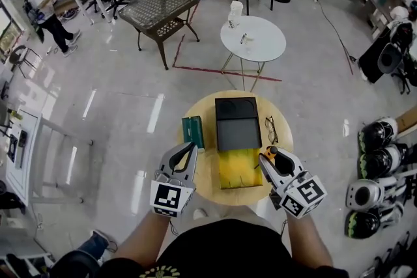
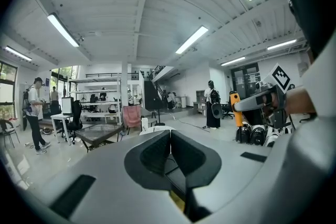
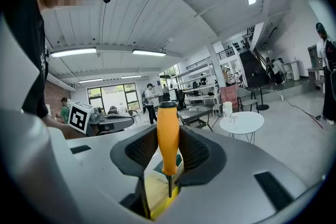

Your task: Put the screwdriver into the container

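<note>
The screwdriver (image 3: pixel 168 136) has an orange handle and a thin dark shaft that points down. My right gripper (image 3: pixel 168 150) is shut on the handle and holds it upright above the right edge of the container's yellow tray (image 1: pixel 240 168). From the head view the screwdriver (image 1: pixel 272 154) and right gripper (image 1: pixel 268 157) hang over the round wooden table (image 1: pixel 210 174). The container's black half (image 1: pixel 238 124) lies open behind the tray. My left gripper (image 1: pixel 189 148) hovers at the tray's left side. In the left gripper view the left gripper (image 2: pixel 169 139) is shut and empty.
A green box (image 1: pixel 193 131) lies on the table's left part and a pair of glasses (image 1: pixel 271 129) on its right. Beyond stand a white round table (image 1: pixel 253 39) and a glass-topped table (image 1: pixel 158 10). Helmets (image 1: pixel 378 166) line the floor on the right. A person (image 1: pixel 47 6) stands far left.
</note>
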`<state>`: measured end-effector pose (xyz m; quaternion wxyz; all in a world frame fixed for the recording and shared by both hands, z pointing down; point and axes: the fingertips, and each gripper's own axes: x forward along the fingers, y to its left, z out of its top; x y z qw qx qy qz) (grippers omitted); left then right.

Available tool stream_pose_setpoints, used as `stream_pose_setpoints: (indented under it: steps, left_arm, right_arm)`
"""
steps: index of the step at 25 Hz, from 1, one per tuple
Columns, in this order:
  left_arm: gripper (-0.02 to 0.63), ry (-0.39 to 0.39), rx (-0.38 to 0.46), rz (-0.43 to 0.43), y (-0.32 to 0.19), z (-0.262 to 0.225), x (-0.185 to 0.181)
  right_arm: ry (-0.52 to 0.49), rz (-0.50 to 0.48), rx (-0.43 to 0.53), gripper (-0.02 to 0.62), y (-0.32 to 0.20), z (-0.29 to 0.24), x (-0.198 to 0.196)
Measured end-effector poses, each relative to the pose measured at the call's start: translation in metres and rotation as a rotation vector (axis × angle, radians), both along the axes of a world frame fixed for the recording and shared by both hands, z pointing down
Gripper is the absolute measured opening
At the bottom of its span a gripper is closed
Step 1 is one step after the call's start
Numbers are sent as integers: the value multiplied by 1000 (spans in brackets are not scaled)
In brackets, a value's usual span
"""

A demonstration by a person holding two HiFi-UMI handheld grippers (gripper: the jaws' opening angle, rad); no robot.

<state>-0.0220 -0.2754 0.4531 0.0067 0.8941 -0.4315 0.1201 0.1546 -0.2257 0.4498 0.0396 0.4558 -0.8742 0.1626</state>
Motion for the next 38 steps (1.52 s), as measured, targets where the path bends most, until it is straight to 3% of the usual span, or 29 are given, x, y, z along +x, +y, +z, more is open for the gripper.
stream_pose_setpoints:
  steps: [20,38]
  left_arm:
    - [18,18,37,-11,-31,4,29]
    - [18,-10,-8,-17,-35,23,36]
  right_arm:
    - [4,-52,-157,137,-34,83,-8]
    - [78,-107,-316,137,-40,173,-13]
